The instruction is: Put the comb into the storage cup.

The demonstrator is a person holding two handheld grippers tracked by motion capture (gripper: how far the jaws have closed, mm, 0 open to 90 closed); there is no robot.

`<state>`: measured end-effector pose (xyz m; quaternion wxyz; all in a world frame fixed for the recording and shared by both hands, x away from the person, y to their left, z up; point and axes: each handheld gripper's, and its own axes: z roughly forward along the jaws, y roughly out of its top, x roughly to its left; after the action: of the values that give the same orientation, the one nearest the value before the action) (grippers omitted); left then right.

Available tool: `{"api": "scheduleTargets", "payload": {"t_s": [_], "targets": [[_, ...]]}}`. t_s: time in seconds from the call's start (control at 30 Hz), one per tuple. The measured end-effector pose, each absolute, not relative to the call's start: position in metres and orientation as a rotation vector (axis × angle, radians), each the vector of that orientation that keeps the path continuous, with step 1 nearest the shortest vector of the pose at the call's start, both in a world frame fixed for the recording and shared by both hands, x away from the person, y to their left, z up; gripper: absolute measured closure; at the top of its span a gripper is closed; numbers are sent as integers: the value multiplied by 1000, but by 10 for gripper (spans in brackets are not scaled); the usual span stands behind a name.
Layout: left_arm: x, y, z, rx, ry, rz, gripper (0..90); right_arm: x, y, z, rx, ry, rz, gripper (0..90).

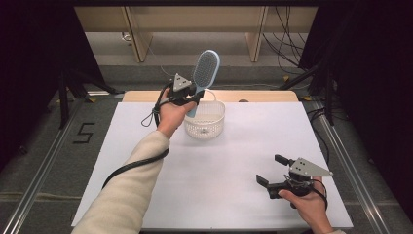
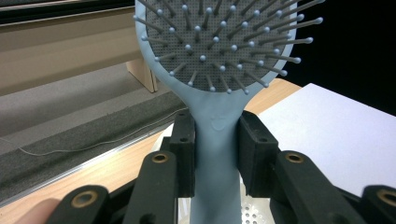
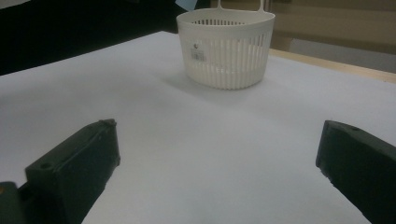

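The left gripper (image 1: 191,95) is clamped on the neck of a pale blue hairbrush (image 1: 204,73), holding it upright with the bristled head high and the handle's lower end at the rim of the white slotted basket (image 1: 205,118) near the table's far edge. The step in hand looks like standing the brush in that basket — it goes best if the handle comes straight down inside the near wall, kept vertical until its end meets the basket floor, and the grip loosens only then, since the heavy head could tip the light basket over. The right gripper (image 1: 277,171) rests well apart on the white table (image 1: 219,195), its jaws spread wide with nothing between them. The left gripper view shows both pads pressed against the neck (image 2: 215,140); the right gripper view shows the basket's label and upright handle — details too small to read from above.
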<state>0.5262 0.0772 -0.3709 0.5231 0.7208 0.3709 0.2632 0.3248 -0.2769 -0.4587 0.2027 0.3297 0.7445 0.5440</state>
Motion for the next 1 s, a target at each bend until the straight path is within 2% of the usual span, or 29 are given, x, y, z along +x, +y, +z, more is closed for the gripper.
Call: {"api": "scheduleTargets", "payload": {"t_s": [1.0], "targets": [[534, 69, -380, 1748, 868, 634, 698, 325, -278, -459, 924, 2081, 1521, 4]]}}
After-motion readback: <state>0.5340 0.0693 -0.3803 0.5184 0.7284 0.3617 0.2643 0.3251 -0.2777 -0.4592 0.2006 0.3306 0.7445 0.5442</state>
